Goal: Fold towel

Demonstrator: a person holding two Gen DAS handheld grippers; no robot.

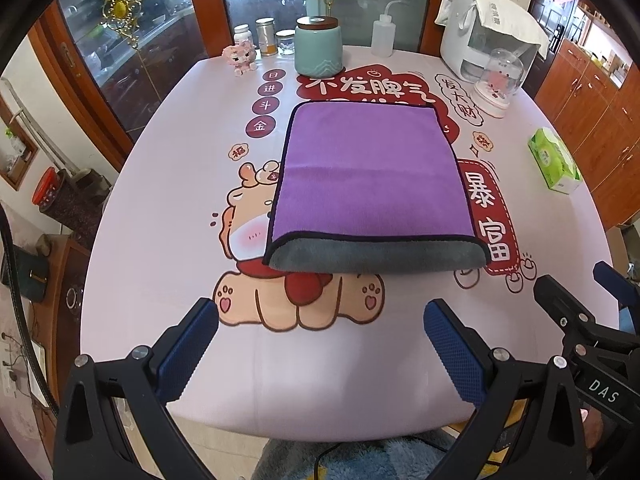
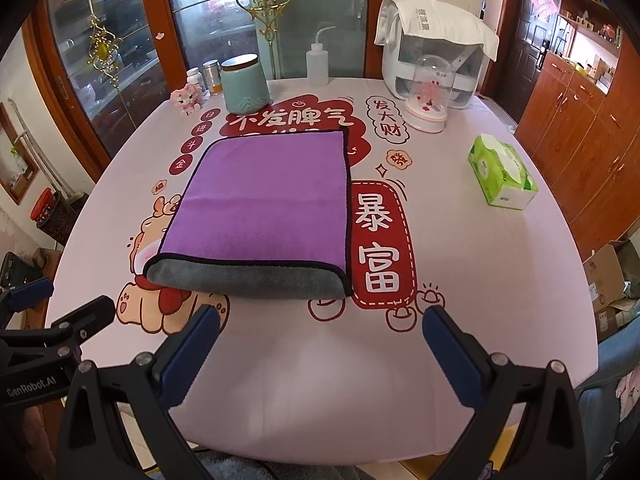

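A purple towel (image 1: 370, 176) with a black hem lies folded flat in the middle of the table, its grey underside rolled out along the near edge (image 1: 376, 258). It also shows in the right wrist view (image 2: 268, 204). My left gripper (image 1: 320, 344) is open and empty, above the table's near edge, short of the towel. My right gripper (image 2: 320, 348) is open and empty, likewise short of the towel's near edge. The right gripper shows at the right of the left wrist view (image 1: 580, 308); the left gripper shows at the left of the right wrist view (image 2: 60, 312).
The table wears a pink cloth (image 1: 320, 392) with cartoon prints. At the back stand a teal jar (image 1: 319, 46), a squeeze bottle (image 1: 383, 34), small jars, a pink toy (image 1: 240, 58), a white appliance (image 1: 486, 40) and a domed ornament (image 1: 498, 84). A green tissue pack (image 2: 502, 172) lies at the right.
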